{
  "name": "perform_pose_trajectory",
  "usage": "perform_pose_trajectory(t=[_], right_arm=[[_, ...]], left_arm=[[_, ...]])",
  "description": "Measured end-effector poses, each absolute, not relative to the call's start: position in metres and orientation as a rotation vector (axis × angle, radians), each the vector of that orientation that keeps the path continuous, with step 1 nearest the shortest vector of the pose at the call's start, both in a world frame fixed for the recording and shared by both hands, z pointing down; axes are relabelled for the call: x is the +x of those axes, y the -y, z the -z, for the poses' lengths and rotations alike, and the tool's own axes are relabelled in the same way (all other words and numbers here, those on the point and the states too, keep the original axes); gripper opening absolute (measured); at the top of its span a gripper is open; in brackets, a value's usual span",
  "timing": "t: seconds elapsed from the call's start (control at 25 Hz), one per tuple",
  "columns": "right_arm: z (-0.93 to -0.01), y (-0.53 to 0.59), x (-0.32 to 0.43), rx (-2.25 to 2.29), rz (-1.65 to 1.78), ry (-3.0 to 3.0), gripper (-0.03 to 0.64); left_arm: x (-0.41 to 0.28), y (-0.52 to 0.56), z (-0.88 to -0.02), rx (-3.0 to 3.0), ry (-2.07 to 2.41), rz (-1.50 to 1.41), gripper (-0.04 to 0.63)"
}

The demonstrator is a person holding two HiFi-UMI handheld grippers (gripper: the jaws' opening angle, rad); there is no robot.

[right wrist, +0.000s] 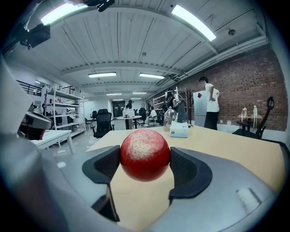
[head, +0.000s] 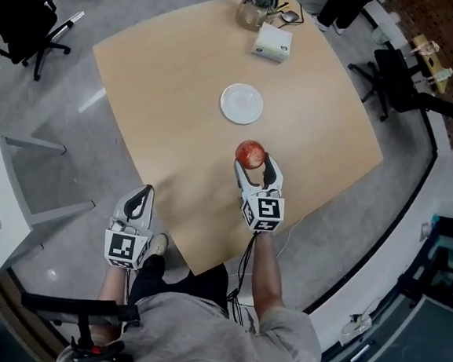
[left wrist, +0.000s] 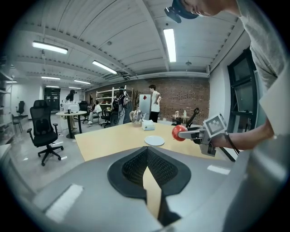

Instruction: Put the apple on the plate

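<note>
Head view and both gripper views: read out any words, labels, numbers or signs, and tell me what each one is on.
No words or numbers can be read in any view.
Right gripper, cube face: black-and-white square marker, not lettering.
Left gripper, cube face: the same kind of marker.
White box on the table: any print too small to read.
White cabinet by the brick wall: a red mark, too blurred to read.
</note>
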State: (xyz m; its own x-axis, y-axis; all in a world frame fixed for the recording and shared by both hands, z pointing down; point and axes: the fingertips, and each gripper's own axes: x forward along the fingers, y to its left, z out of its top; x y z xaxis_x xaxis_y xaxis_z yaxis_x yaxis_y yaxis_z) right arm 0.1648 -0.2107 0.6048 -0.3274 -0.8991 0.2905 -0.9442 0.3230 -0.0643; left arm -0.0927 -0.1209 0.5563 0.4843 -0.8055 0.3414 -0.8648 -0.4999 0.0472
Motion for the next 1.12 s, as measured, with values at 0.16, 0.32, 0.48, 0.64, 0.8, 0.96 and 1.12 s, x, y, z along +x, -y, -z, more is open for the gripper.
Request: perform_pose_trajectory(t=[0.16,0.32,0.48,0.64,0.8,0.96,1.12], right_arm=[[-0.618,0.235,0.166,1.688,-0.323,2.378,0.351],[-0.628,0.258,0.162,1.675,-0.299,2.368,0.351],[-0.637,0.277,0.16,1.659,-0.28,2.366,0.351],[-0.647,0.295,0.163,1.66,-0.281,2.349,0.351],[-0.653,0.313,0.165,1.662,-0.29,2.33,0.352],[-0.662,0.328,0.166,1.65,-0.289,2.309,0.351],[-0.669,0.343,0.166,1.637,-0.3,2.301,0.352]], left_arm=[[-0.095,0.121,-0.564,2.495,1.452,-0.417,0.018],[-0.097,0.117,-0.569,2.477,1.455,-0.434,0.018],[-0.099,0.113,-0.574,2.454,1.466,-0.446,0.018],[-0.097,0.11,-0.58,2.449,1.466,-0.454,0.018],[-0.097,0.113,-0.579,2.441,1.471,-0.46,0.019],[-0.097,0.114,-0.579,2.433,1.479,-0.46,0.018],[-0.097,0.117,-0.579,2.415,1.486,-0.47,0.018]])
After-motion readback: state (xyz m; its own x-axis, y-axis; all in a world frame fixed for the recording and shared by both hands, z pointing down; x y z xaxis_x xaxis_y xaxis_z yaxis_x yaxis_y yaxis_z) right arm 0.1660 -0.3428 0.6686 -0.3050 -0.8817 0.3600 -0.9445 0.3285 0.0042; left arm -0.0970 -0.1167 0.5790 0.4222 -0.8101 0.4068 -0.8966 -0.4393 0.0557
